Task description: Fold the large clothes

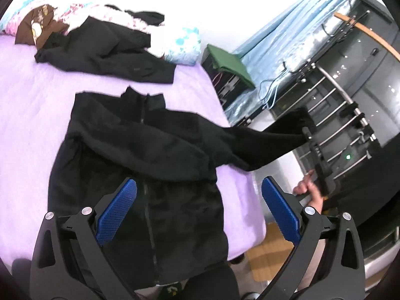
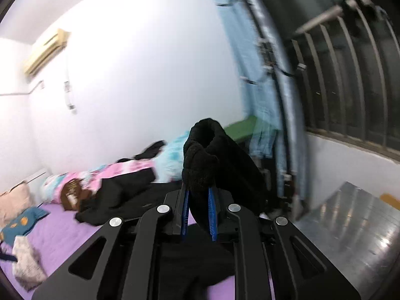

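Jacket sleeve pinched in right hand-held gripper; left hand-held gripper spread above.

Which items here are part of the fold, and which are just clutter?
In the job:
- black fleece jacket laid out on the purple bed
- its sleeve, pinched in the right gripper
- left gripper, open above the jacket

Lying about:
- second black garment
- brown item
- floral bedding
- green cloth
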`<state>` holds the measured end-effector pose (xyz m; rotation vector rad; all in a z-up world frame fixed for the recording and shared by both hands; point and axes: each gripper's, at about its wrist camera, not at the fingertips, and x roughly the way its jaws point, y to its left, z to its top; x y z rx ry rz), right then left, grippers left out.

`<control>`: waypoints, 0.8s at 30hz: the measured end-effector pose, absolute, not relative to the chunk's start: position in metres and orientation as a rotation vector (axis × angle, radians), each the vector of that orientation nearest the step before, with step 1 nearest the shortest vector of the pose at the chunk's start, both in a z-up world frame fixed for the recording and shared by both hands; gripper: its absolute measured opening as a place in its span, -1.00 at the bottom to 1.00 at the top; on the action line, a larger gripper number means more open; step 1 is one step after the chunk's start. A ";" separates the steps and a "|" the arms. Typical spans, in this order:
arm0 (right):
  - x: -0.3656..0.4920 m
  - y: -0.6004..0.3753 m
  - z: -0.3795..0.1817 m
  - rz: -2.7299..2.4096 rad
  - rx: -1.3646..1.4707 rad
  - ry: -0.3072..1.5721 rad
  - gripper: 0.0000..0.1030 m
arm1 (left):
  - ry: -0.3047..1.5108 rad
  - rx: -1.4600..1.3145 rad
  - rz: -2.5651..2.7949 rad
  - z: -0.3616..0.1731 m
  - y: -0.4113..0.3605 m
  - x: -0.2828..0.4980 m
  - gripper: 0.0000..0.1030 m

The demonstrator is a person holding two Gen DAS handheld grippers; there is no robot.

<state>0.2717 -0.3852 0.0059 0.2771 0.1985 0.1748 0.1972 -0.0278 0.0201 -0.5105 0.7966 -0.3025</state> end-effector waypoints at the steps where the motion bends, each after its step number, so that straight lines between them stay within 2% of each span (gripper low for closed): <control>1: 0.268 -0.372 0.010 0.196 0.268 0.195 -0.75 | 0.792 -0.510 -0.297 0.026 -0.025 0.197 0.87; 13: 0.222 -0.237 0.026 0.344 0.131 0.161 -0.75 | 0.728 -0.560 -0.389 0.101 -0.006 0.211 0.86; 19: 0.195 -0.176 0.018 0.437 0.064 0.186 -0.75 | 0.826 -0.658 -0.461 0.109 0.001 0.241 0.86; 24: 0.177 -0.139 0.003 0.471 -0.020 0.210 -0.75 | 0.960 -0.701 -0.465 0.089 0.001 0.269 0.86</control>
